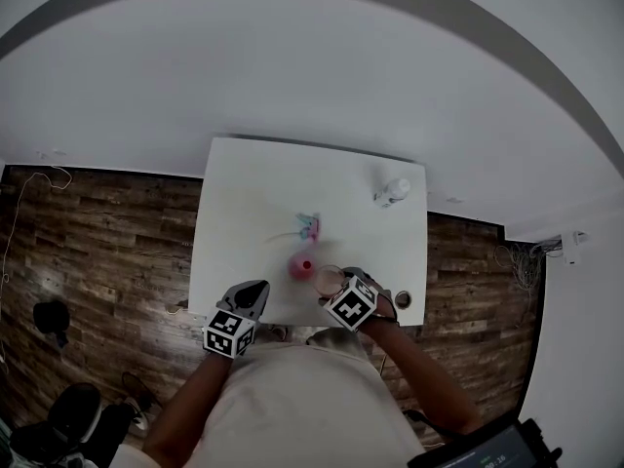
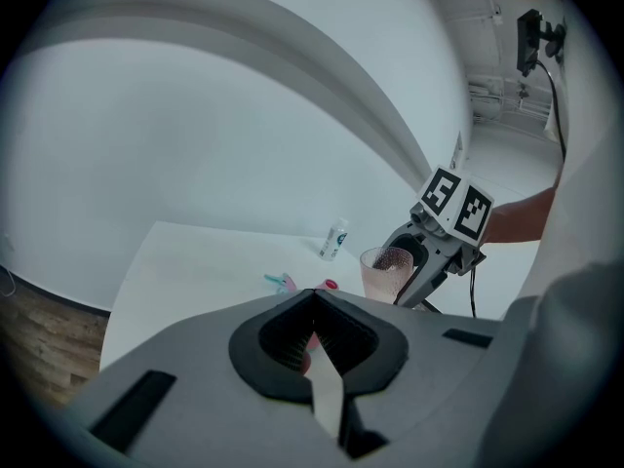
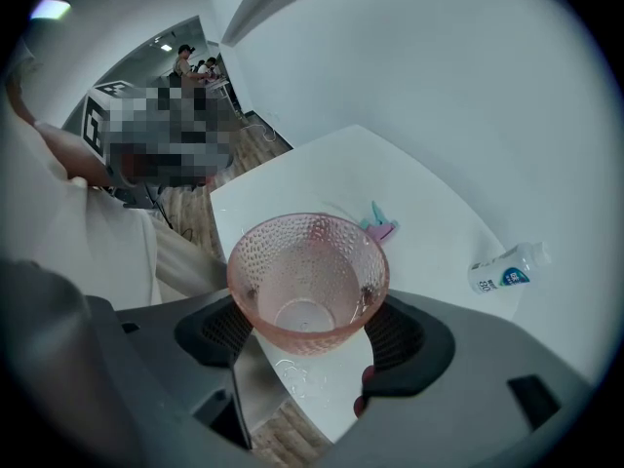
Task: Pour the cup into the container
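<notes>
White counter [image 1: 253,193] is carrying everything, and the person is standing at its near edge, so both tools are working close to the body.

Right hand-held gripper [image 3: 310,325] is clamping a pink dimpled glass cup [image 3: 307,261], one pad on each side of the lower wall. That is leaving the rim free for pouring. The cup is sitting upright in the grip, mouth up, not tipped yet. It is hanging over the near edge of the counter, just beside the small pink container [image 1: 301,267] and on its right. I can't tell if there is clear liquid in it. The bottom is showing through, and a wet patch is showing on the counter below.

Left hand-held gripper [image 2: 312,305] is hovering closed with nothing between its pads. It is sitting off to the left of the container, apart from it and not steadying it. It looks like it is just keeping out of the way.

The container is standing on the counter near the front edge, probably put there for easy reach. The pour looks about to start: the cup needs to shift left over the opening, then tilt.

White plastic bottle [image 1: 393,192] is lying on its side, far right corner, well apart. Pink-and-teal clip [image 1: 309,226] is lying just behind the container.
</notes>
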Motion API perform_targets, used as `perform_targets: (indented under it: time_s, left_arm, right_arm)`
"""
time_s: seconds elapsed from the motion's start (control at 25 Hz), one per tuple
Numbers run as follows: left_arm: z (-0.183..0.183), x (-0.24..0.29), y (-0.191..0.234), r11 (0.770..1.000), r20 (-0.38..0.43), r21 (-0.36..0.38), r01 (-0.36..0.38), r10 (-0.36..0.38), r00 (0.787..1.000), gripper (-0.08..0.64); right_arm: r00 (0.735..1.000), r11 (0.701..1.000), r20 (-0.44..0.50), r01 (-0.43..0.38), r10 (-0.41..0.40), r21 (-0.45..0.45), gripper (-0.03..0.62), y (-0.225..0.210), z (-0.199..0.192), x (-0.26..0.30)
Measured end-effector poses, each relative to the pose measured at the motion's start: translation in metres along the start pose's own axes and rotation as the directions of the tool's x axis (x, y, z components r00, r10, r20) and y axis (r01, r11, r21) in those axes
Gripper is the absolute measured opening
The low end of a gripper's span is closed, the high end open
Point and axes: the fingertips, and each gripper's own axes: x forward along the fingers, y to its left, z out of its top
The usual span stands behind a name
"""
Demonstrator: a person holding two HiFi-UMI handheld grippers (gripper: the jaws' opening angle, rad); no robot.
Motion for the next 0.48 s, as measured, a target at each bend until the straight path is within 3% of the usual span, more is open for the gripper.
perform_targets:
  time_s: [0.48]
  left_arm:
    - [-0.005,-0.002,-0.009,1.0,-0.007,0.015,0.016,-0.015,1.0,0.011]
  right_arm:
    - [0.993,0.999,-0.114,-0.041,0.037,-0.035,0.364,0.001,-0.001,0.015]
